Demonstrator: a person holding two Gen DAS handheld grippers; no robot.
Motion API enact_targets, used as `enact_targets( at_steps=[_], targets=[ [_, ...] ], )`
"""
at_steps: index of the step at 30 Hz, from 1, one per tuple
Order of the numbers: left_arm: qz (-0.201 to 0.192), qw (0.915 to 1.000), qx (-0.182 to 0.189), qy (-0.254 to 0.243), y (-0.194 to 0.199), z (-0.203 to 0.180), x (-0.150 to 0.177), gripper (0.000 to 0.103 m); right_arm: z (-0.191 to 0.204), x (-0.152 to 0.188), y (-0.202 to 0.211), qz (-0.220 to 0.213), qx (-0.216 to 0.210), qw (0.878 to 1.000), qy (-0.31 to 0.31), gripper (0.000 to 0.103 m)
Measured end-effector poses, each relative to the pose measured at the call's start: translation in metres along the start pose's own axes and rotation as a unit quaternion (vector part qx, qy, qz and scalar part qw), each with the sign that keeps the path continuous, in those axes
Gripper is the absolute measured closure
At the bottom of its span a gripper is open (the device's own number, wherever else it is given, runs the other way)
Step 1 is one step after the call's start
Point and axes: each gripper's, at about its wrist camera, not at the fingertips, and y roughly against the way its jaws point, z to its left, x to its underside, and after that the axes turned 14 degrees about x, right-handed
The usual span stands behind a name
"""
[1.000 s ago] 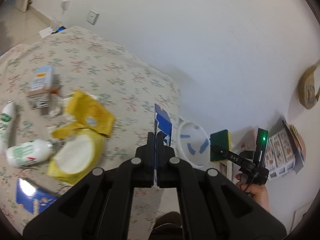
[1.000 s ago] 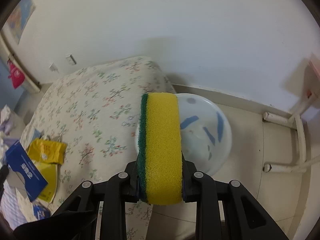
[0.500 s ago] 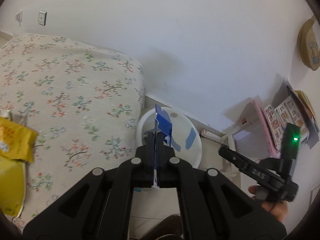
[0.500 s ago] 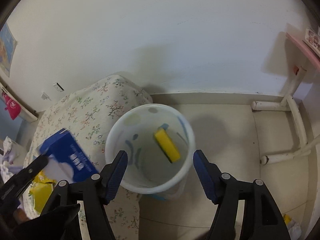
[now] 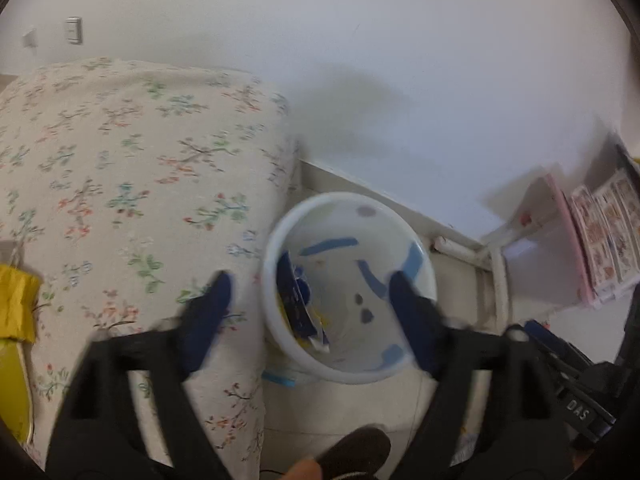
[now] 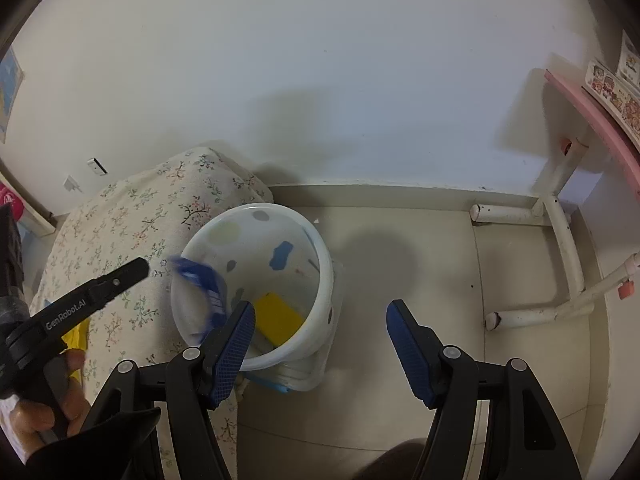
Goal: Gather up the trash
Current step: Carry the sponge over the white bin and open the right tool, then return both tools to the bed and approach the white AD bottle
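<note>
**Now Both Grippers Gape Over the Bin**

Below the left gripper (image 5: pixel 310 302), fingers spread wide, the blue packet (image 6: pixel 202 286) (blurred) sits inside the white bin (image 6: pixel 324 264) beside the yellow sponge (image 6: pixel 278 318). The right gripper (image 6: pixel 320 328) is likewise spread, holding nothing.

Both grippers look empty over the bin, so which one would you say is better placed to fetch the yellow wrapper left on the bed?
Left, probably. The left gripper is open beside the floral bed, with the yellow wrapper at its view's left edge. The right gripper, also open, hangs over the floor beyond the white bin.
</note>
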Motion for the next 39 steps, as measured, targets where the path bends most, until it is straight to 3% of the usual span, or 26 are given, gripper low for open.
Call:
enact_targets(
  at_steps=[5,20,39],
  targets=[
    [-0.004,0.9987,-0.050,0.001,0.016,0.010,0.005,0.018,0.002,0.001,0.005,-0.004,0.010,1.000,0.007,0.031],
    [-0.061,0.9929,-0.100,0.021,0.122,0.041,0.040,0.005,0.055,0.008,0.042,-0.042,-0.008,0.997,0.070,0.020],
    [-0.119,0.9710,-0.196,0.067,0.221,0.091,0.101,0.004,0.161,0.050,0.100,-0.103,-0.050,0.974,0.194,0.015]
  ],
)
